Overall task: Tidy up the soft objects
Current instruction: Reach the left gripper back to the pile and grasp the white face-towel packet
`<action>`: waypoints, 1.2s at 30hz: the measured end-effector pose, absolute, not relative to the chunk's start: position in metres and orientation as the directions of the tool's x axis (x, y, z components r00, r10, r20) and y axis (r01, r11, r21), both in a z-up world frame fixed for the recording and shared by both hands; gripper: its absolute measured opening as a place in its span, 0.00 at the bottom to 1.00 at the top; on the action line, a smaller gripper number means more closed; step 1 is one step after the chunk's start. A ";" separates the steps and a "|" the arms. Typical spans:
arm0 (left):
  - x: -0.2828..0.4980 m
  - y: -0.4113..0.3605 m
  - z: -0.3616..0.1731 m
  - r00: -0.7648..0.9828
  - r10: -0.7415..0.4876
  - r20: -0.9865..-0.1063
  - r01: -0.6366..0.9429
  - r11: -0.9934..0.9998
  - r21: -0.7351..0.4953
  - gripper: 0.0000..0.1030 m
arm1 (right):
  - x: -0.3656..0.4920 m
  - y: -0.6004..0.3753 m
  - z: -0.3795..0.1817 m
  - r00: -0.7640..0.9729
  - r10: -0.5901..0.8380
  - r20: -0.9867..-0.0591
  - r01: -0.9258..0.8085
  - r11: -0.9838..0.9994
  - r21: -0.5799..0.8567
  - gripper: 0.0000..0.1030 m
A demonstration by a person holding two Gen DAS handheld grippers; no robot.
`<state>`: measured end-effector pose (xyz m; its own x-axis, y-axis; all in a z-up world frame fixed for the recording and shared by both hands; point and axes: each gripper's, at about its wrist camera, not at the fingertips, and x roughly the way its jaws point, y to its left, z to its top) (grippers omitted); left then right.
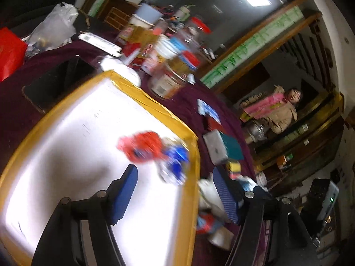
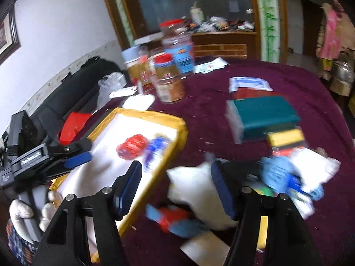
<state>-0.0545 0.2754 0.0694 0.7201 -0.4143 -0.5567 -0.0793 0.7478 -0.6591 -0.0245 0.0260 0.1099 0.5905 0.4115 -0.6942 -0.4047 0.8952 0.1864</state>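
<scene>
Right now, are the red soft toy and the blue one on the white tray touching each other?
Touching. In the left wrist view the red soft toy overlaps the blue one with no white tray visible between; the picture is blurred, though.

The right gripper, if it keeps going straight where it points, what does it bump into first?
Probably the white soft bag lying between the open right gripper fingers, on the purple cloth. Blur makes depth uncertain.

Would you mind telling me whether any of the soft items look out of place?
Yes: the white soft item and red-and-blue one lie off the yellow-edged tray, on the maroon cloth beside it.
</scene>
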 end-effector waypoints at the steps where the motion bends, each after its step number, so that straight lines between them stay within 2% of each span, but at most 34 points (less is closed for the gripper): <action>1: -0.061 0.265 0.073 0.715 -0.423 -0.557 -0.061 0.756 -0.652 0.72 | -0.031 0.011 0.112 0.609 0.400 -0.685 -0.388 0.903 0.183 0.63; 8: -0.102 0.200 0.080 0.672 -0.461 -0.580 0.043 0.806 -0.591 0.75 | -0.069 -0.086 0.114 0.725 0.296 -0.621 -0.251 0.954 0.162 0.75; 13: -0.117 0.161 0.069 0.620 -0.476 -0.623 0.066 0.824 -0.563 0.75 | -0.070 -0.146 0.100 0.769 0.196 -0.609 -0.126 0.980 0.157 0.76; 19: -0.124 0.144 0.068 0.622 -0.418 -0.662 0.057 0.868 -0.494 0.75 | -0.049 -0.201 0.072 0.798 0.057 -0.601 0.035 0.990 0.140 0.75; 24: -0.114 0.115 0.070 0.622 -0.350 -0.700 0.109 0.925 -0.365 0.75 | -0.040 -0.217 0.046 0.768 0.074 -0.636 0.067 0.979 0.194 0.75; 26: -0.108 0.102 0.067 0.613 -0.348 -0.709 0.120 0.928 -0.352 0.75 | -0.043 -0.219 0.049 0.785 0.094 -0.612 0.056 0.974 0.221 0.76; 30: -0.091 0.069 0.056 0.587 -0.345 -0.732 0.162 0.936 -0.312 0.75 | -0.043 -0.218 0.045 0.776 0.103 -0.622 0.043 0.976 0.215 0.75; 36: -0.080 0.018 0.031 0.550 -0.288 -0.784 0.283 0.947 -0.150 0.75 | -0.038 -0.217 0.040 0.757 0.118 -0.643 0.035 0.975 0.219 0.75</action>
